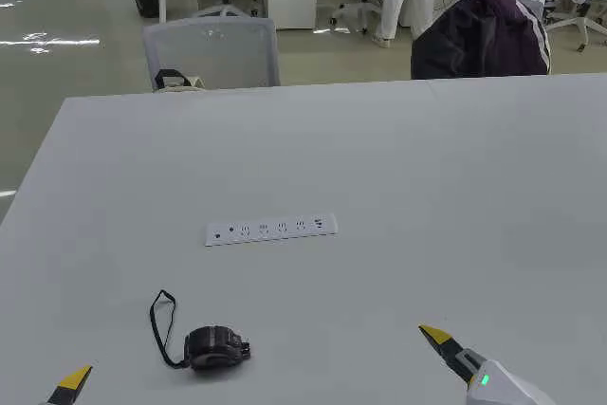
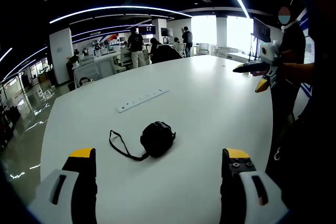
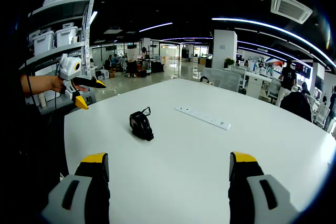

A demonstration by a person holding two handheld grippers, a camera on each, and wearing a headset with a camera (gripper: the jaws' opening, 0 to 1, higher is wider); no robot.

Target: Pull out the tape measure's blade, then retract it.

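A black tape measure (image 1: 216, 346) with a looped wrist strap (image 1: 162, 325) lies on the white table (image 1: 379, 158), near its front edge, blade fully in. My left gripper (image 1: 75, 379) hovers at the lower left, a little short of it, with only a yellow tip showing. My right gripper (image 1: 438, 337) hangs further off at the lower right. In the left gripper view the tape measure (image 2: 156, 137) sits just ahead of the open left gripper (image 2: 159, 156), and the right gripper (image 2: 251, 77) is open beyond. The right gripper view has the tape measure (image 3: 142, 124) ahead-left of the open right gripper (image 3: 169, 157), and the left gripper (image 3: 90, 94) open.
A white power strip (image 1: 271, 229) lies flat mid-table behind the tape measure. At the far edge stand a grey mesh chair (image 1: 213, 52) and a chair draped with a dark jacket (image 1: 479, 35). A person stands further back among office chairs.
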